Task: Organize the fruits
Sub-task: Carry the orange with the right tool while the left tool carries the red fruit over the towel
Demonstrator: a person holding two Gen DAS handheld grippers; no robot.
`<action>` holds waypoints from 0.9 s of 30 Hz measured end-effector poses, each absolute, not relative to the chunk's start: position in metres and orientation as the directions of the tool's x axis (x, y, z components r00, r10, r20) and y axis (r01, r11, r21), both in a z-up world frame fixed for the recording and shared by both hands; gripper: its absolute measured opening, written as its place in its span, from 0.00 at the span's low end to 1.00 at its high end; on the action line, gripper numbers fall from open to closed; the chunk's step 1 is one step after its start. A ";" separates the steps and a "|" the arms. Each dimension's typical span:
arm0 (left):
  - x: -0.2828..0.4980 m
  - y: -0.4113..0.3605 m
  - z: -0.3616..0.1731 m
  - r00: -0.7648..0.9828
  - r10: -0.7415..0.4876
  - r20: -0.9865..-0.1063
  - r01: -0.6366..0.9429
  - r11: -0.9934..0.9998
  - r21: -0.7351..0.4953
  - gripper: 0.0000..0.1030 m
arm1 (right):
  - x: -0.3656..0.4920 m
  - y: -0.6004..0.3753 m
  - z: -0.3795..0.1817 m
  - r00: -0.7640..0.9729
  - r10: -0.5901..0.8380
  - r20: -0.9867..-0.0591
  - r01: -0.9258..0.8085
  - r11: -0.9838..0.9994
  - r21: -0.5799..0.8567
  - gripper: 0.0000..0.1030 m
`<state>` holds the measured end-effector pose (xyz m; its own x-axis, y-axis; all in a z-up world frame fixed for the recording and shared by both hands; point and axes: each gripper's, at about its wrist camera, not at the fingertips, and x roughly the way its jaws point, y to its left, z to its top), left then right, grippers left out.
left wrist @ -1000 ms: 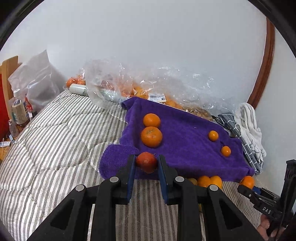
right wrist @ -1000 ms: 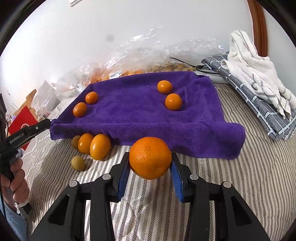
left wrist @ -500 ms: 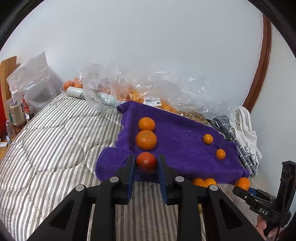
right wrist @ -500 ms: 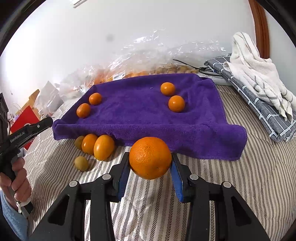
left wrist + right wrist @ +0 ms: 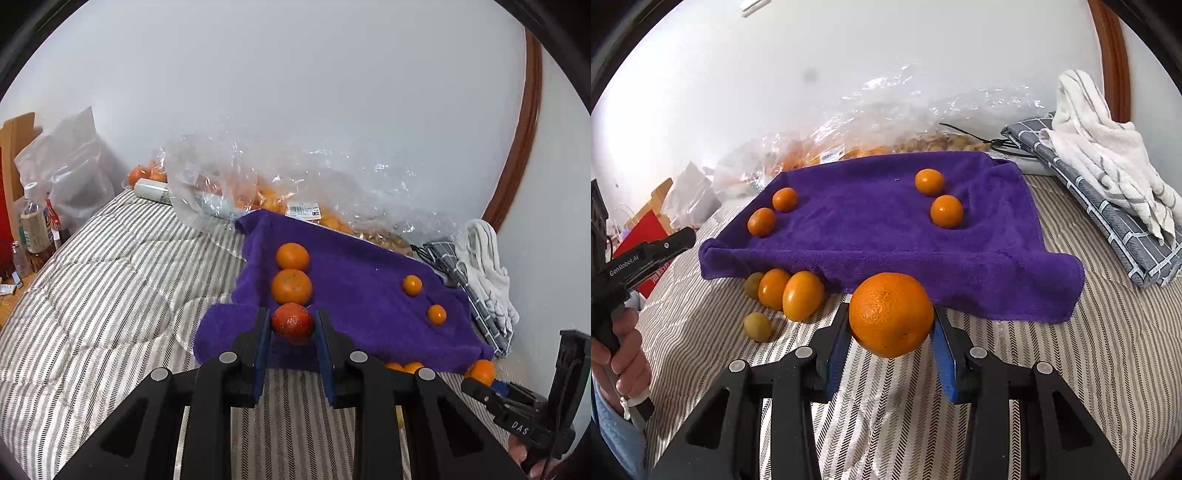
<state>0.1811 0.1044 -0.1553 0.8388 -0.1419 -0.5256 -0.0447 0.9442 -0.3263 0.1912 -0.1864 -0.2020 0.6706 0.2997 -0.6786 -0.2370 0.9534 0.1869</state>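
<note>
My left gripper is shut on a small reddish tangerine, held over the near edge of the purple towel. Two tangerines lie in a row just beyond it, and two small ones lie on the towel's right side. My right gripper is shut on a large orange, held above the striped bedding in front of the towel. Several loose fruits lie on the bedding at the towel's front left corner.
Clear plastic bags of fruit lie behind the towel against the white wall. Folded grey and white cloths sit to the towel's right. Bottles and a bag stand past the bed's left edge.
The left gripper has pulled back and lifted a little with its tangerine; the towel looks smaller and farther. The right gripper has drawn back slightly with the orange.
</note>
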 end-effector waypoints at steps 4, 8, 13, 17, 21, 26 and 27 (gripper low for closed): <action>0.187 0.112 -0.152 0.813 -0.151 -0.563 -0.067 0.935 -0.347 0.22 | 0.192 -0.185 -0.195 0.666 0.283 -0.691 -0.233 0.958 0.168 0.40; 0.190 0.114 -0.139 0.806 -0.157 -0.570 -0.054 0.941 -0.335 0.22 | 0.192 -0.185 -0.173 0.687 0.283 -0.669 -0.250 0.957 0.148 0.40; 0.212 0.108 -0.122 0.797 -0.129 -0.590 -0.041 0.963 -0.266 0.22 | 0.211 -0.185 -0.150 0.712 0.269 -0.648 -0.248 0.961 0.126 0.40; 0.234 0.105 -0.118 0.798 -0.101 -0.595 -0.050 0.972 -0.231 0.22 | 0.237 -0.187 -0.143 0.728 0.253 -0.637 -0.235 0.965 0.115 0.40; 0.252 0.105 -0.127 0.796 -0.104 -0.597 -0.048 0.971 -0.233 0.22 | 0.265 -0.193 -0.152 0.727 0.254 -0.638 -0.203 0.967 0.153 0.40; 0.266 0.104 -0.151 0.759 -0.124 -0.639 -0.047 0.969 -0.244 0.22 | 0.286 -0.199 -0.181 0.691 0.250 -0.678 -0.168 0.968 0.186 0.40; 0.266 0.104 -0.154 0.751 -0.123 -0.649 -0.046 0.971 -0.236 0.22 | 0.288 -0.198 -0.184 0.682 0.244 -0.689 -0.169 0.970 0.177 0.40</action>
<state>0.2663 0.1035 -0.1544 0.7508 -0.1228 -0.6490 -0.0457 0.9706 -0.2365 0.2878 -0.1980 -0.1840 0.6824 0.2443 -0.6889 -0.1687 0.9697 0.1768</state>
